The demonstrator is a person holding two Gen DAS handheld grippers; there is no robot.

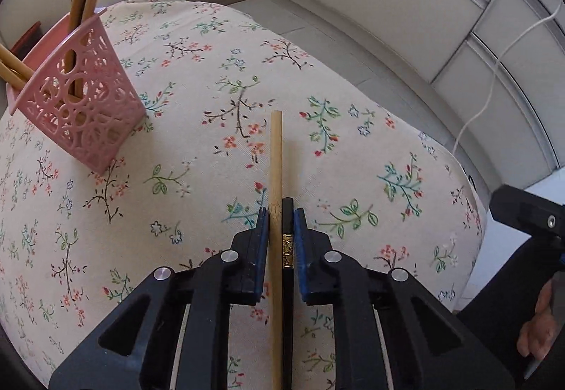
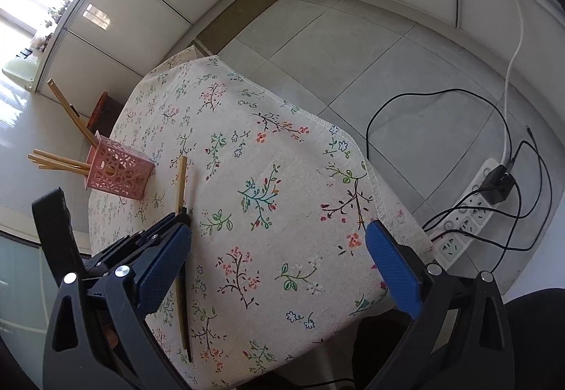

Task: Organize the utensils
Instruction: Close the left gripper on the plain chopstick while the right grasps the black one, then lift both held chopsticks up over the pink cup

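A bamboo chopstick (image 1: 275,157) and a black chopstick (image 1: 287,210) with a gold band lie side by side on the floral tablecloth (image 1: 353,150). My left gripper (image 1: 280,215) is shut on both, its blue pads pressing them from either side. The right wrist view shows the same grip (image 2: 183,213) on the bamboo chopstick (image 2: 181,181). A pink lattice basket (image 1: 81,100) (image 2: 120,174) stands to the upper left and holds several bamboo chopsticks. My right gripper (image 2: 279,231) hangs open over the cloth with nothing between its fingers.
The table's right and far edges drop to a tiled floor. A white power strip (image 2: 469,213) with black cables lies on the floor at the right. A person's hand (image 1: 540,330) and the right gripper's body (image 1: 529,217) show at the right edge.
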